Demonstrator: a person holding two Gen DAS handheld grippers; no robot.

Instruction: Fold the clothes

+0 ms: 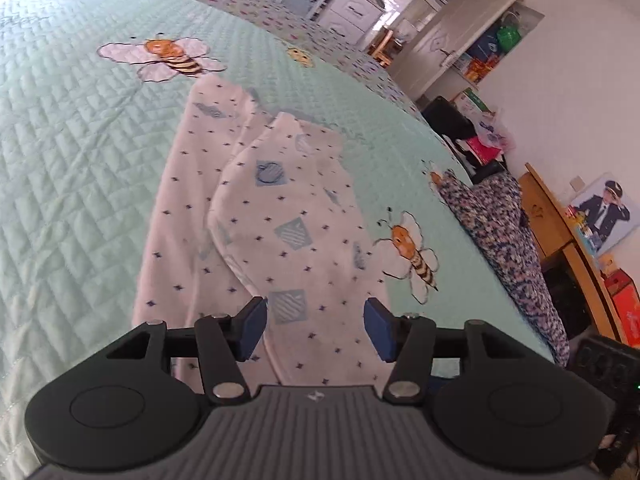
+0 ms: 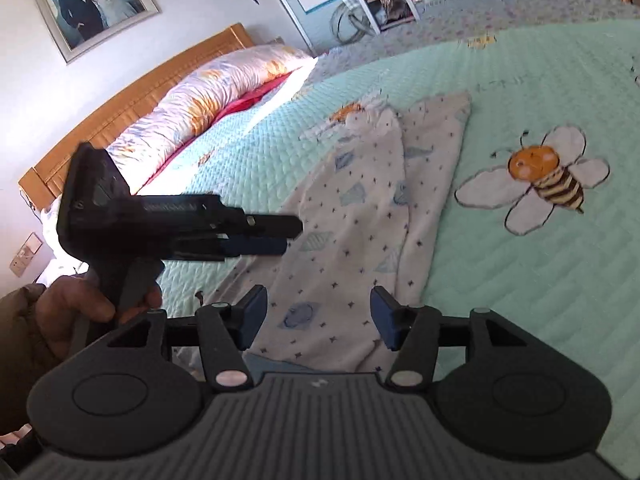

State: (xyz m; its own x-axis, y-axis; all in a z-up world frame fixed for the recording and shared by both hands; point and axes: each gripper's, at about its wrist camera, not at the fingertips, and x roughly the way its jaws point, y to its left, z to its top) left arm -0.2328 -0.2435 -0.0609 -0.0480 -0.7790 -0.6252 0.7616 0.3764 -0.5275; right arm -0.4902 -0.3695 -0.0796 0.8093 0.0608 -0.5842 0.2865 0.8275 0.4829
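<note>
Left claw and right claw hover wide, empty, over patterned trousers.
Grip the near hem's corners evenly before folding on the bed.

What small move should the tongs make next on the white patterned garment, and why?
Probably lower both open tongs, left and right, onto the near edge of the white patterned garment. It lies rumpled on the bee quilt, ungripped, with both tongs hovering over that edge.
</note>
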